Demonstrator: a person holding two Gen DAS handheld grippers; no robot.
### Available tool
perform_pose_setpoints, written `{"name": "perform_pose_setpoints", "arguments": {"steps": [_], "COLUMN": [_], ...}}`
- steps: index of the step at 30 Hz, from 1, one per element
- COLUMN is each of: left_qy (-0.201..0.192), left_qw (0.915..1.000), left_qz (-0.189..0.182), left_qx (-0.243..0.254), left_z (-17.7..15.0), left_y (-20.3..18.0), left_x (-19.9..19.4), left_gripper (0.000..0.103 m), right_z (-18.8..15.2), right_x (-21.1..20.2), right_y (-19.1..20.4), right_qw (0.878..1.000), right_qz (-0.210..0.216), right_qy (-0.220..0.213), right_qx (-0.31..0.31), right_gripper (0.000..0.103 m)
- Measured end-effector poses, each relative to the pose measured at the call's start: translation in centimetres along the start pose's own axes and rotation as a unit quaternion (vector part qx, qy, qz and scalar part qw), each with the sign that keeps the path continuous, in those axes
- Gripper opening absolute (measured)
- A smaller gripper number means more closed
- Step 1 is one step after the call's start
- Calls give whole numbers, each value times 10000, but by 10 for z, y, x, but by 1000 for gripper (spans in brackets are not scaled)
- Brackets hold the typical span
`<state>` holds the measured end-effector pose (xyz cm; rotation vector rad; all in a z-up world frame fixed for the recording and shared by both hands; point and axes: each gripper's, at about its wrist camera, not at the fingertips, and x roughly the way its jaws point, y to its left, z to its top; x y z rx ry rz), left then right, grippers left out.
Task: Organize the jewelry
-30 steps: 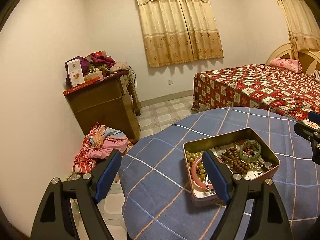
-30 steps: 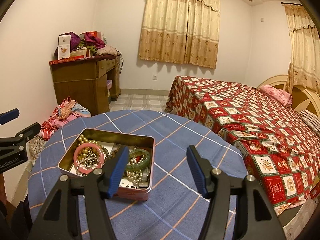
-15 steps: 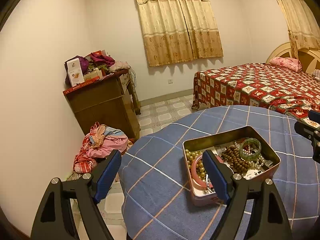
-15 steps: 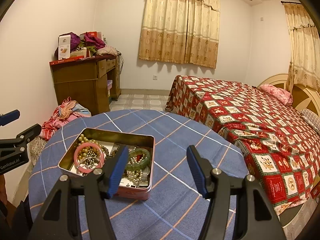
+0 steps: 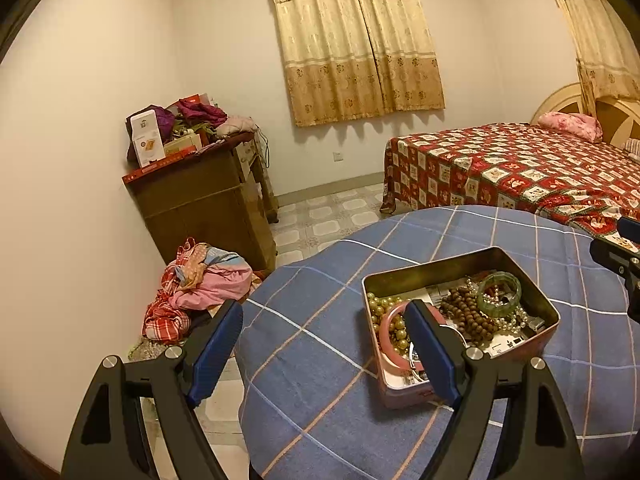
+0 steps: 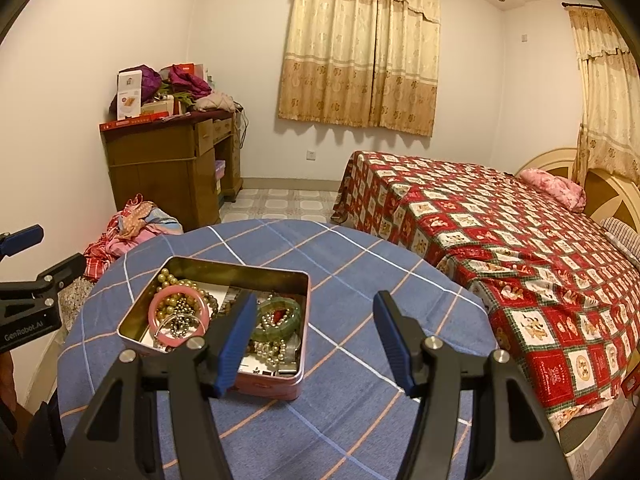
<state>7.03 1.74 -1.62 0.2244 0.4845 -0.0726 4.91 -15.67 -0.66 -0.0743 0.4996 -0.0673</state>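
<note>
An open metal tin [image 6: 224, 276] of jewelry is set on a round table covered with a blue checked cloth [image 6: 360, 280]. In the right wrist view the tin lies to the left of the right gripper [image 6: 314, 338], whose jaws are spread with nothing between them; the left blue pad overlaps the tin's right side in the picture, and contact cannot be told. In the left wrist view the tin [image 5: 532, 280] lies to the right of the left gripper [image 5: 324, 346], whose jaws are also spread wide and empty, the right pad standing in front of the tin's near left corner.

Inside the tin a pink bangle [image 6: 160, 300], a strand of pale gold pearls [image 6: 170, 280] and a green bangle [image 6: 280, 330] are seen. Only the left wrist view shows a string of brown wooden beads [image 5: 466, 312] plainly beside the green bangle [image 5: 498, 292]. Only the right wrist view shows the whole ring of the pink bangle.

Farther off, a bed with a red patterned cover [image 6: 480, 232], a wooden desk [image 6: 168, 168] piled with clothes and a heap of laundry [image 5: 196, 288] on the floor are seen.
</note>
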Motion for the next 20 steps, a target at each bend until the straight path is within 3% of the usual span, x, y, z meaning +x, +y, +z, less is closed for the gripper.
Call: {"name": "perform_pose_setpoints", "arguments": {"steps": [20], "left_qy": [-56], "left_qw": [9999], "left_qz": [151], "left_qx": [-54], "left_z": [-1], "left_y": [-1], "left_x": [3], "left_gripper": [83], "right_z": [3], "right_x": [-2], "right_y": [0], "right_qw": [10000], "right_qz": [6], "right_qy": [-4], "right_qx": [-45], "right_gripper": [64]}}
